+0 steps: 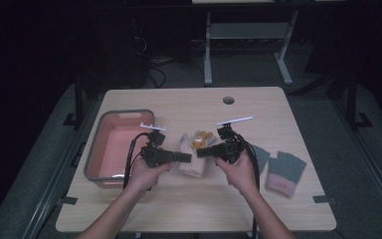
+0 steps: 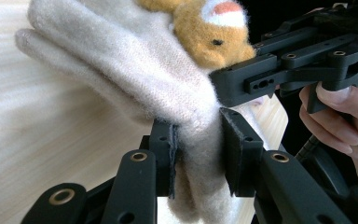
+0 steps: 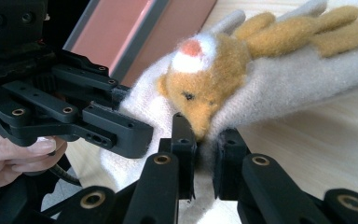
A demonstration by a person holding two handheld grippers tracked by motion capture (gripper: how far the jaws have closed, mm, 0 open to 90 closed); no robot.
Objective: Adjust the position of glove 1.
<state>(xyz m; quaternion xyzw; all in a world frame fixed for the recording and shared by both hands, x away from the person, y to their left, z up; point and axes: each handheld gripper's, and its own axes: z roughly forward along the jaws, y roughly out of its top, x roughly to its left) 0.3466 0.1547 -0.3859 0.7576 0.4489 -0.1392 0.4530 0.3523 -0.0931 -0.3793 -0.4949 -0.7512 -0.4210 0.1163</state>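
Note:
A cream knitted glove (image 1: 193, 158) with an orange plush animal face sewn on it (image 1: 200, 140) hangs between both grippers over the middle of the table. My left gripper (image 1: 185, 157) is shut on the glove's cuff edge (image 2: 200, 140), its pads squeezing the wool. My right gripper (image 1: 202, 153) is shut on the opposite edge of the glove (image 3: 205, 147), just under the animal face (image 3: 200, 91). The two grippers point at each other, tips nearly meeting, and the glove's fingers trail toward the far side.
A pink bin with a grey rim (image 1: 110, 144) stands at the left of the wooden table (image 1: 258, 109). A pair of grey gloves with pink cuffs (image 1: 284, 172) lies at the right, close by the right hand. A round cable hole (image 1: 228, 100) sits at the table's far side.

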